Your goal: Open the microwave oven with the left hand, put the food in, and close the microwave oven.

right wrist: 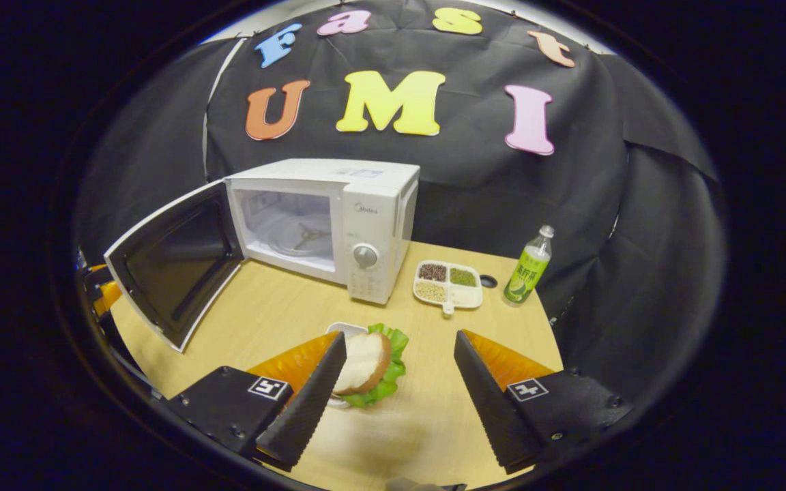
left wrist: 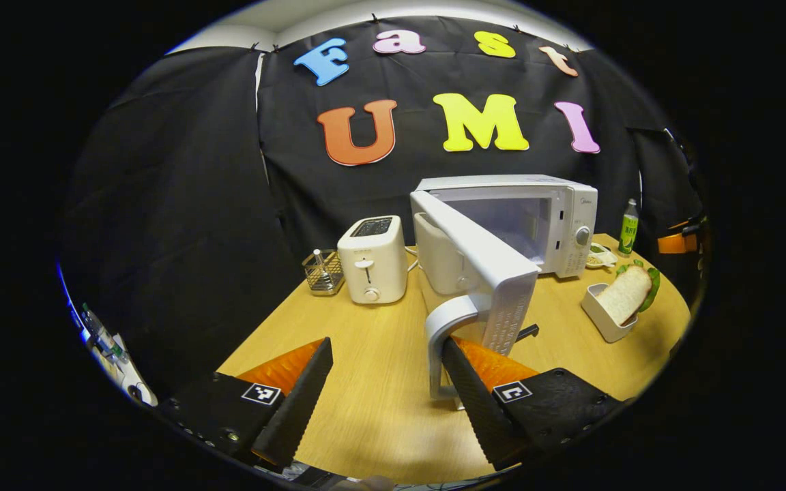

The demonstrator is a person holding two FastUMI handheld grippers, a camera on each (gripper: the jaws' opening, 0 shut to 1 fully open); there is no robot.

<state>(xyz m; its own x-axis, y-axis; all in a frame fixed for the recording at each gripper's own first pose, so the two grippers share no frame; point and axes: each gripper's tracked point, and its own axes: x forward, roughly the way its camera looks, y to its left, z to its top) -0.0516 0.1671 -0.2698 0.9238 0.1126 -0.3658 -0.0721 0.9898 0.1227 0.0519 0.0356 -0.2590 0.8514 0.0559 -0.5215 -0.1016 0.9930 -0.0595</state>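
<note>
Wooden table (right wrist: pixel 427 416), microwave (right wrist: pixel 372 225), toaster (left wrist: pixel 372 259), wire rack (left wrist: pixel 323 271), sandwich dish (left wrist: pixel 604 317), seed tray (right wrist: pixel 449 285), bottle (right wrist: pixel 528 269)

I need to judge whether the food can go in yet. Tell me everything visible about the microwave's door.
The microwave door is swung wide open on its left hinge, leaving the cavity with its glass turntable exposed. It has a white plastic frame around a dark window. A curved white handle stands on its free edge. The left claw is open, one finger close beside the handle, not clamped on it. The door hangs over the wooden table.
</note>
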